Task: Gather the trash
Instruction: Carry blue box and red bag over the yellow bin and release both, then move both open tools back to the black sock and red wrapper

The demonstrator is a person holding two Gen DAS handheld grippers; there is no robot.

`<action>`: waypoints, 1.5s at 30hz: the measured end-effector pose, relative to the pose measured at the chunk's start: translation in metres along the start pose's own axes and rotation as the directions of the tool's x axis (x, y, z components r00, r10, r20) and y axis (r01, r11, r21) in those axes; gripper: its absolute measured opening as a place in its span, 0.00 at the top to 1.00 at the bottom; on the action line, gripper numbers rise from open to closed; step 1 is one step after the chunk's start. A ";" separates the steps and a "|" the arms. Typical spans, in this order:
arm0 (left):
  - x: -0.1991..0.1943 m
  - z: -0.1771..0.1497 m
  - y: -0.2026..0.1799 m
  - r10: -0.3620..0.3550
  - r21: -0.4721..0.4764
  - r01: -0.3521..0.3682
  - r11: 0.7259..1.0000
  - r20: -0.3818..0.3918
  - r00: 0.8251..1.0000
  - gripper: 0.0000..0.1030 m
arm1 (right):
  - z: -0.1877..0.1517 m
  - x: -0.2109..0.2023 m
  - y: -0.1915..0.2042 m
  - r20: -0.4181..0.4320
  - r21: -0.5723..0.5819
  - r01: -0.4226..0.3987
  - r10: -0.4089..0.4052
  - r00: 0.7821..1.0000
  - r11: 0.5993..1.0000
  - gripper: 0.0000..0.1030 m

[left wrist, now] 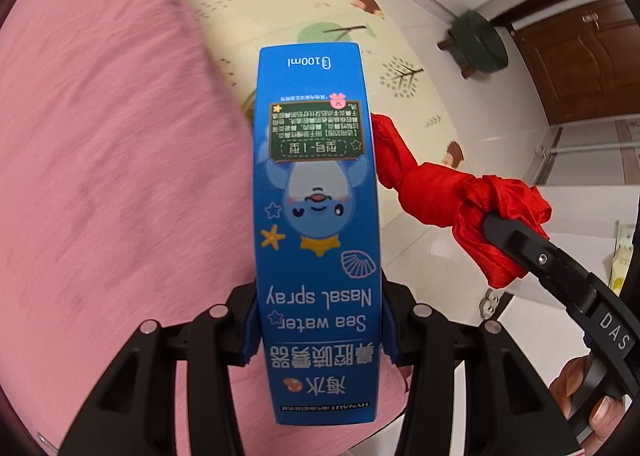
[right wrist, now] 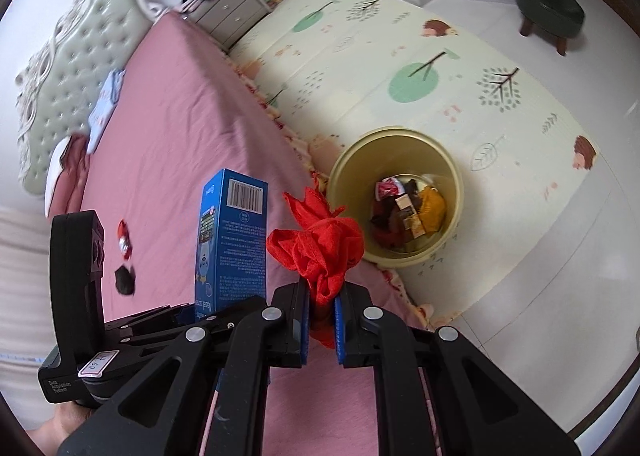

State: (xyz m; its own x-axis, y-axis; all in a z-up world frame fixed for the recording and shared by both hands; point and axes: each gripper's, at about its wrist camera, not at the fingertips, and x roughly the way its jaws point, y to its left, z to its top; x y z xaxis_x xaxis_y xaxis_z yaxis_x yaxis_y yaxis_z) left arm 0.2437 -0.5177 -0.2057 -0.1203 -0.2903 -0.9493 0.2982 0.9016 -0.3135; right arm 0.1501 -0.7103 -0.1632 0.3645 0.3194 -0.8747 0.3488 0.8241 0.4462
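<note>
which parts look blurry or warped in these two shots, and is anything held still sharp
Left wrist view: the blue nasal spray box in the left gripper is crisp, while the pink bedspread smears. Right wrist view: the bin rim is slightly smeared, the floor mat bends with the fisheye, and the red cloth in the right gripper stays sharp.

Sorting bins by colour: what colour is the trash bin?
Yellow bin, clearest in the right wrist view.

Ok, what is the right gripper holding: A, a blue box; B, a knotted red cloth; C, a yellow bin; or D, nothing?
B: the right gripper is shut on the knotted red cloth, while the blue box sits in the left gripper.
</note>
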 end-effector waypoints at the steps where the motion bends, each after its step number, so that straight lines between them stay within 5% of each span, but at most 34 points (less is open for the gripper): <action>1: 0.004 0.005 -0.004 0.005 0.012 -0.005 1.000 -0.006 1.000 0.55 | 0.003 0.001 -0.005 0.000 0.012 0.002 -0.002 1.000 1.000 0.91; 10: 0.026 0.054 -0.033 0.008 0.068 -0.007 0.998 -0.015 1.000 0.55 | 0.038 0.011 -0.026 0.006 0.046 0.027 -0.027 1.000 0.999 0.90; 12: 0.024 0.064 -0.038 0.000 0.096 0.000 0.995 -0.008 1.000 0.55 | 0.047 0.010 -0.026 0.013 0.046 0.036 -0.036 0.999 0.998 0.83; 15: 0.014 0.076 -0.045 0.022 0.138 -0.028 0.990 0.039 0.999 0.36 | 0.062 0.006 -0.029 0.040 0.065 0.029 -0.032 0.999 0.997 0.67; 21: -0.002 0.091 -0.037 0.032 0.103 -0.041 0.994 0.083 0.996 0.28 | 0.080 0.005 -0.027 0.056 0.069 0.040 -0.044 0.997 0.997 0.67; 45: -0.038 0.056 0.002 -0.004 0.022 0.001 1.000 0.115 0.993 0.27 | 0.055 0.004 0.026 0.036 -0.007 0.063 -0.062 0.997 0.998 0.63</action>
State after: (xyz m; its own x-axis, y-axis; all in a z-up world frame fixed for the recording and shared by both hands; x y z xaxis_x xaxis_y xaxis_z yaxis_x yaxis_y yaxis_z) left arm 0.3024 -0.5225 -0.1715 -0.0117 -0.3286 -0.9444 0.3189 0.8939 -0.3150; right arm 0.2082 -0.7138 -0.1443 0.3732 0.2502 -0.8934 0.3646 0.8459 0.3892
